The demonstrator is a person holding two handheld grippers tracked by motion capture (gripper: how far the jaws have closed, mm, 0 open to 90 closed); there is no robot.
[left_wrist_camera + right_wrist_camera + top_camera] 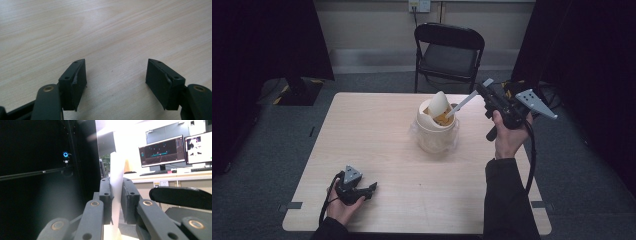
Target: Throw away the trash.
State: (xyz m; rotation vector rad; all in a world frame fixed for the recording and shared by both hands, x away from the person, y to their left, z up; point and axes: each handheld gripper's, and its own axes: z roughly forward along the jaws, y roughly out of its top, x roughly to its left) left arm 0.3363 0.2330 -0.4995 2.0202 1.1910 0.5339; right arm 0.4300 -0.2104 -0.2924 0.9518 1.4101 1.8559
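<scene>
The table [377,150] is showing a pale wood-grain top with a smooth, matt finish, and the chair [449,50] past its far edge is looking like black metal with a padded seat. The left gripper [116,80] is showing matt black plastic pads [160,82], while the right gripper [116,202] is pinching a smooth white plastic-looking handle [117,185].

A black folding chair [449,50] stands behind the light wooden desk [377,150]. The floor [257,165] is grey carpet. Dark curtains [262,40] hang on both sides.

cream jar [435,131] | upright, mid-table | white spoon [460,105] | tilted, bowl inside jar
</scene>
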